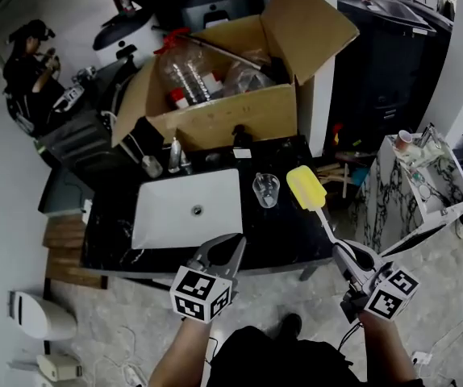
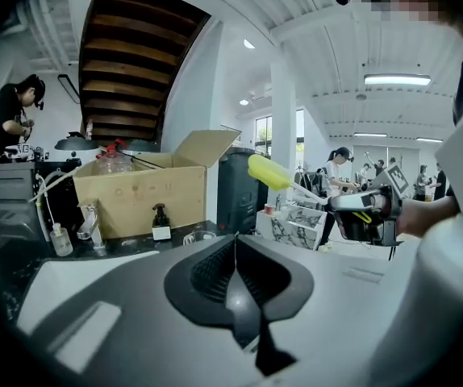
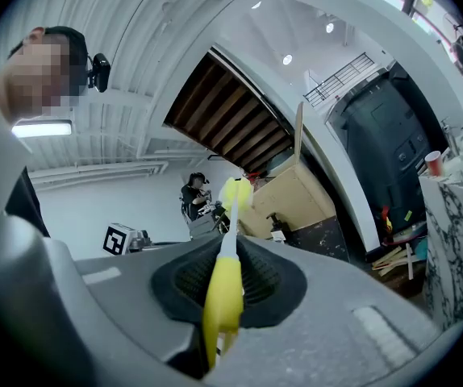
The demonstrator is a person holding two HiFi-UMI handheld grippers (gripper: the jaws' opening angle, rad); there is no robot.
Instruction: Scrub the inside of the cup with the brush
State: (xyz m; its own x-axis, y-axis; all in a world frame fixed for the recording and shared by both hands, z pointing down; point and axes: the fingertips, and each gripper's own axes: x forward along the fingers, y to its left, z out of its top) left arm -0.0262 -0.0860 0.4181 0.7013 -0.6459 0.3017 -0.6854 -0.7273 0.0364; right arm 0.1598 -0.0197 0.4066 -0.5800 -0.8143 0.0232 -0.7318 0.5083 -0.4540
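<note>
Your left tool [image 1: 233, 247], jaws together and empty, and your right tool [image 1: 346, 255], clamped on the brush [image 1: 306, 187], hover at the counter [image 1: 284, 236]. The cup [image 1: 265, 189] stands beside the sink [image 1: 175, 208], with scrubbing apparently not yet begun.

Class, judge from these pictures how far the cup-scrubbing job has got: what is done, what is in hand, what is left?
Done: the right gripper is shut on the brush by its handle. In hand: the yellow head is raised beside the cup, not inside it. Left: the cup stands untouched on the counter and the left gripper is shut and empty, so all scrubbing remains.
</note>
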